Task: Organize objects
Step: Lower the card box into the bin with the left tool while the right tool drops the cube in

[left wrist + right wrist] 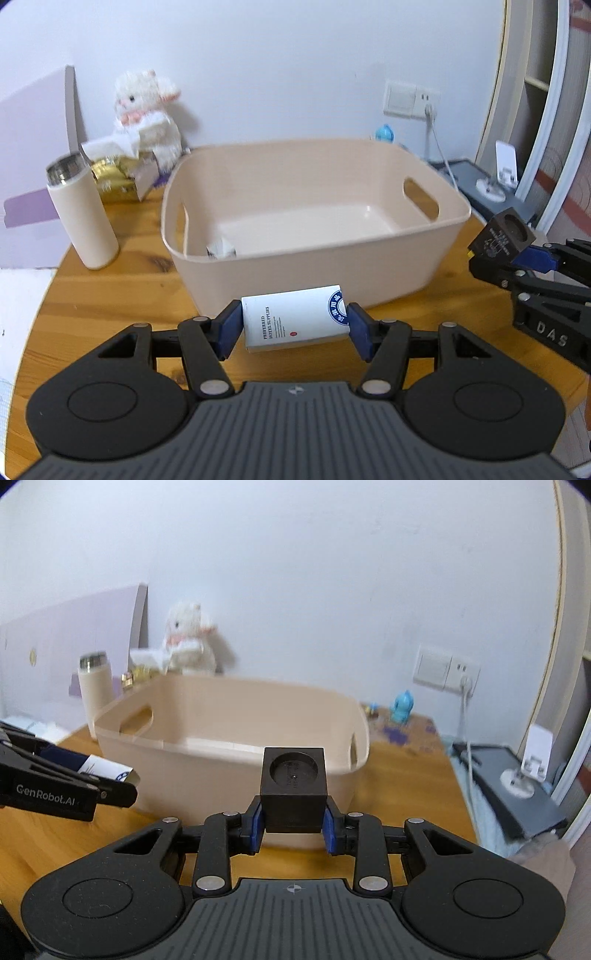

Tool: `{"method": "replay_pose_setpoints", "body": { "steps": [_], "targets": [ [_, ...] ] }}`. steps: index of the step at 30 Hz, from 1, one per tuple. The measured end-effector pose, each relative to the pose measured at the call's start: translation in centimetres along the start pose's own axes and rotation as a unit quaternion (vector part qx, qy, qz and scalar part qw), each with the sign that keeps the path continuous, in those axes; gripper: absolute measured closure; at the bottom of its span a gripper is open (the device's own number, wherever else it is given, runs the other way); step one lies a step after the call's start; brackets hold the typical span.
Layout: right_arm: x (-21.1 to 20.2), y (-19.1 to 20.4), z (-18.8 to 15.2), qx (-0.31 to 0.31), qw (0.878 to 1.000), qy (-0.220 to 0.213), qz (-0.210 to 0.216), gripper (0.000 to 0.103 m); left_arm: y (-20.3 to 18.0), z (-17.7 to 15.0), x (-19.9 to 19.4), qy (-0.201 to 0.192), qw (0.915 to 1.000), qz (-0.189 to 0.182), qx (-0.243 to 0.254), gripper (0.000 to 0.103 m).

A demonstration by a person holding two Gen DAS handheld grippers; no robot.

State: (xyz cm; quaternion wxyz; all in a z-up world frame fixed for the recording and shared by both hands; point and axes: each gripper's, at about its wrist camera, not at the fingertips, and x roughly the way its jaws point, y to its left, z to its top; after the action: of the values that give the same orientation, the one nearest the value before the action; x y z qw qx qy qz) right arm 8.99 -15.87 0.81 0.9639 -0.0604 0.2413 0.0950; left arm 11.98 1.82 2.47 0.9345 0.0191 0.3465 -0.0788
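My left gripper [294,325] is clamped on a small white box [295,317], long axis crosswise between the blue pads, held just in front of the beige plastic bin [295,254]; its label reads "PREFERRED HOTEL SUPPLIES" with a blue round seal at the right end. My right gripper [293,829] pinches a matte dark cube [293,788], its round recessed face pointing back at the camera, print there too small to read, near the bin's front wall above the wooden table [399,786]. Left gripper's side reads "GenRobot.AI".
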Motion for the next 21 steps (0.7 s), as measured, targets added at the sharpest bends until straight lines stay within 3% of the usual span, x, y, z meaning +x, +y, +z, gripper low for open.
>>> {"method": "replay_pose_setpoints", "body": {
  "steps": [10,21],
  "targets": [
    [0.3,-0.6,4.3,0.009,0.998,-0.054,-0.010,0.074,0.8,3.7,-0.6,-0.041,0.9990,0.017,-0.003,0.041],
    [5.7,-0.5,5.5,0.015,0.999,-0.036,-0.019,0.074,1.5,6.7,5.7,-0.020,0.9985,0.049,-0.008,0.041]
  ]
}}
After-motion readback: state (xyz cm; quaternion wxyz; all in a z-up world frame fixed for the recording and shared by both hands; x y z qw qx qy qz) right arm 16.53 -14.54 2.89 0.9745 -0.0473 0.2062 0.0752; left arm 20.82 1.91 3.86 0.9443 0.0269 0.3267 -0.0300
